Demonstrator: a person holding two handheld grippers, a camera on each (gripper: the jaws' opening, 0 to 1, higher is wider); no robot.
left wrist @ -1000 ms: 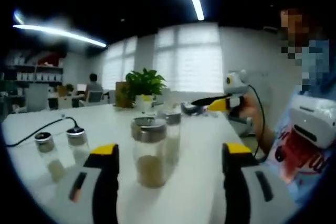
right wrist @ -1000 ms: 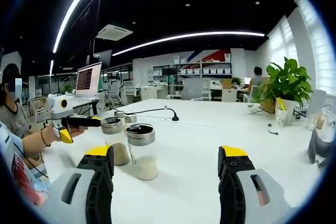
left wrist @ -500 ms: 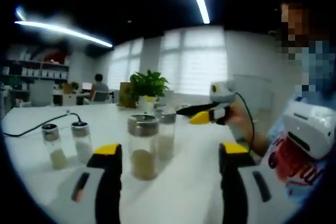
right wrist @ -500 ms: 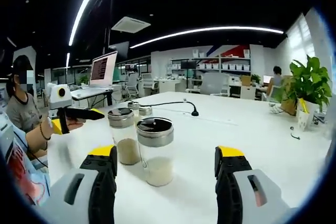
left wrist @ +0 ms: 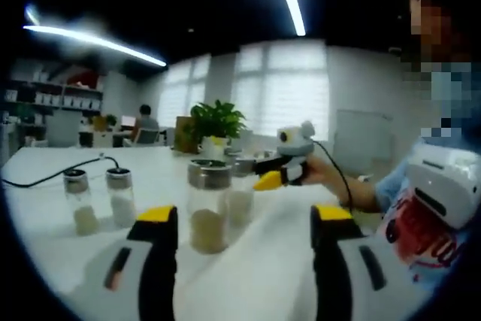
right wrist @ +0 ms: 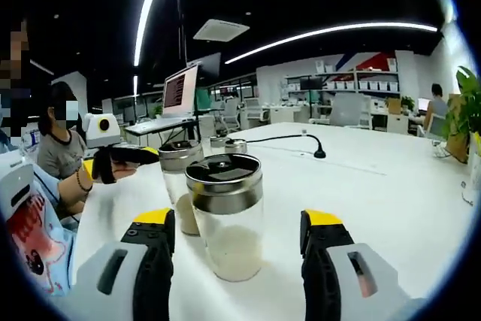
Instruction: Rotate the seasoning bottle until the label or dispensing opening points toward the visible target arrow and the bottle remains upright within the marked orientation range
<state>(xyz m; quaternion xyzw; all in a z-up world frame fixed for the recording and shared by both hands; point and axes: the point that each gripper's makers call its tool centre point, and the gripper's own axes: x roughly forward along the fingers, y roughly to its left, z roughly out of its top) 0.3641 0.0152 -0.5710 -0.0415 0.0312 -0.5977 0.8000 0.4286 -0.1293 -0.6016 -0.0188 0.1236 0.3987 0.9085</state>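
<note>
Table (right wrist: 391, 178): white, long, bearing everything here; a black cable (right wrist: 285, 138) trails across its far part.

Plant (left wrist: 216, 119): leafy, potted, at the table's far end in the left gripper view.

Right gripper (right wrist: 237, 231): jaws spread wide with a clear gap on each side of the nearest bottle, gripping nothing. In the left gripper view it comes in from the right (left wrist: 269, 178), held by a hand (left wrist: 316, 173), its tips close to the front pair of bottles.

Left gripper (left wrist: 242, 223): jaws also wide apart and empty, the brown-filled bottle standing ahead of them, nearer the left jaw. It shows in the right gripper view too (right wrist: 131, 155), off to the left beside the bottles.

Seasoning bottle (right wrist: 225, 216): clear glass, metal lid with a dark top, pale grains in the lower part; upright on the table, straight ahead between the right jaws (whether it lies within their reach I cannot tell).

Second bottle (right wrist: 179, 186): just behind and left of it, brownish contents; in the left gripper view this is the near one (left wrist: 208, 204).

Small bottles (left wrist: 96, 199): two, standing together well to the left.

Progress: early, by my reading. Neither tool has hold of a bottle, no arrow or orientation mark can be made out, and no label can be read on the glass. Still left: closing on the bottle, turning it, letting go with it upright.
</note>
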